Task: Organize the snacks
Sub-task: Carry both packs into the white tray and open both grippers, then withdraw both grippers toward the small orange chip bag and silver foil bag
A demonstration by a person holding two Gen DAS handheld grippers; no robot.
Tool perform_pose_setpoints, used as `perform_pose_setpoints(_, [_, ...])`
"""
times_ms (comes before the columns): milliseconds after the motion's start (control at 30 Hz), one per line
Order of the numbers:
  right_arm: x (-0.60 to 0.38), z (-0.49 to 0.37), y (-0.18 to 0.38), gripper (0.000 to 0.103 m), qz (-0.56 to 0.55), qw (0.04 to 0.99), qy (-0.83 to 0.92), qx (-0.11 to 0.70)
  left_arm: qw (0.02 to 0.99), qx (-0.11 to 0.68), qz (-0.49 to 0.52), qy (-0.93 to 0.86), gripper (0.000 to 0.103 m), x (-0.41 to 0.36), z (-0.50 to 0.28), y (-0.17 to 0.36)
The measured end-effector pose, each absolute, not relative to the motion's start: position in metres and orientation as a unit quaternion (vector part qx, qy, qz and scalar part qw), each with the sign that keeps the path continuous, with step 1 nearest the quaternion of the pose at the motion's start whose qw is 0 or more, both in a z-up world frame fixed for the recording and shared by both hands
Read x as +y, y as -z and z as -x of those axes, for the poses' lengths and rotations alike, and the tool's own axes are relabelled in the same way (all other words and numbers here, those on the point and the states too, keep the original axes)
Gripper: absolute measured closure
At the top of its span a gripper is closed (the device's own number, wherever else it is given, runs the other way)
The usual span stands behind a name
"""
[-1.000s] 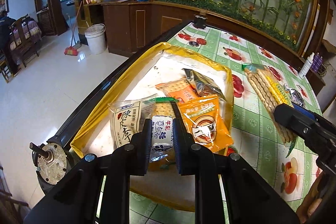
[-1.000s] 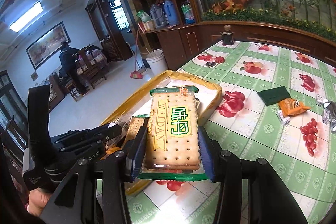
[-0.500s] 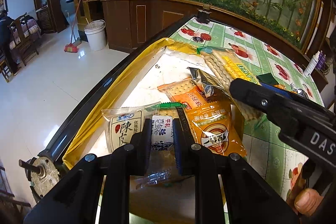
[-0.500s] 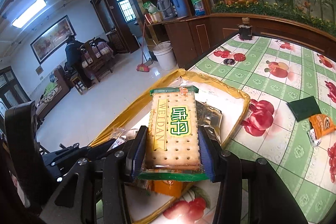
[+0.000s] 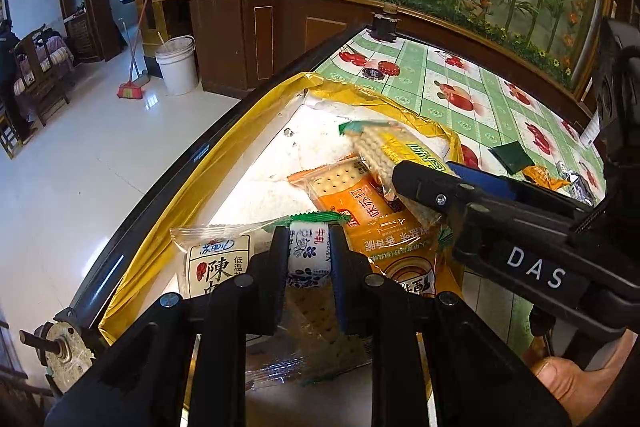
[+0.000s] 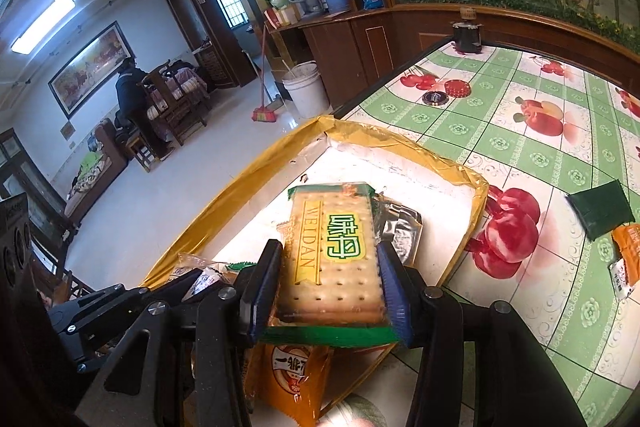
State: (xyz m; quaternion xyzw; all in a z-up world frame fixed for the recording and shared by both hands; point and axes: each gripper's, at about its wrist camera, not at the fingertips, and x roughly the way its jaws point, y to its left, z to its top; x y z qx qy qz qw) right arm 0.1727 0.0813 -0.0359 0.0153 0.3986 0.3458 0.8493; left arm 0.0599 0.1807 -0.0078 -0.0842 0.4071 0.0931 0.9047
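A yellow-rimmed tray with a white floor lies at the table's left edge and holds several snack packs. My left gripper is shut on a small blue-and-white packet low over the tray's near end, beside a white pack with Chinese characters. My right gripper has a green-edged WEIDAN cracker pack between its pads. Its jaws are opening, though the pads still touch the wrapper. The pack hangs tilted over an orange cracker pack and a silver packet in the tray.
On the green fruit-print tablecloth right of the tray lie a dark green packet and a small orange snack. A black jar and a red lid stand at the far end. The table edge runs along the tray's left side.
My right gripper carried the cracker pack leftward from over the tablecloth to over the tray and lowered it. The left gripper stayed shut on its small packet, almost still.
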Motion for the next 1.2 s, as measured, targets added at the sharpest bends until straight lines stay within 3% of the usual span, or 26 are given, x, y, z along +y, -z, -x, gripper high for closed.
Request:
perform_pose_setpoints(100, [0.078, -0.173, 0.034, 0.052, -0.017, 0.851, -0.342, 0.397, 0.903, 0.410, 0.091, -0.091, 0.082, 0.181, -0.061, 0.006])
perform_pose_setpoints(200, [0.068, -0.175, 0.032, 0.041, -0.029, 0.854, -0.338, 0.396, 0.904, 0.409, 0.086, -0.086, 0.052, 0.176, -0.060, 0.003])
perform_pose_setpoints(267, [0.062, -0.175, 0.030, 0.039, -0.038, 0.855, -0.335, 0.394, 0.909, 0.399, 0.072, -0.097, 0.027, 0.170, -0.057, -0.002])
perform_pose_setpoints(300, [0.059, -0.173, 0.028, 0.039, -0.039, 0.857, -0.333, 0.392, 0.910, 0.396, 0.069, -0.103, 0.025, 0.169, -0.055, -0.004])
perform_pose_setpoints(1200, [-0.065, -0.127, -0.001, 0.037, -0.099, 0.889, -0.269, 0.358, 0.919, 0.381, 0.062, -0.081, 0.025, 0.126, -0.038, -0.030])
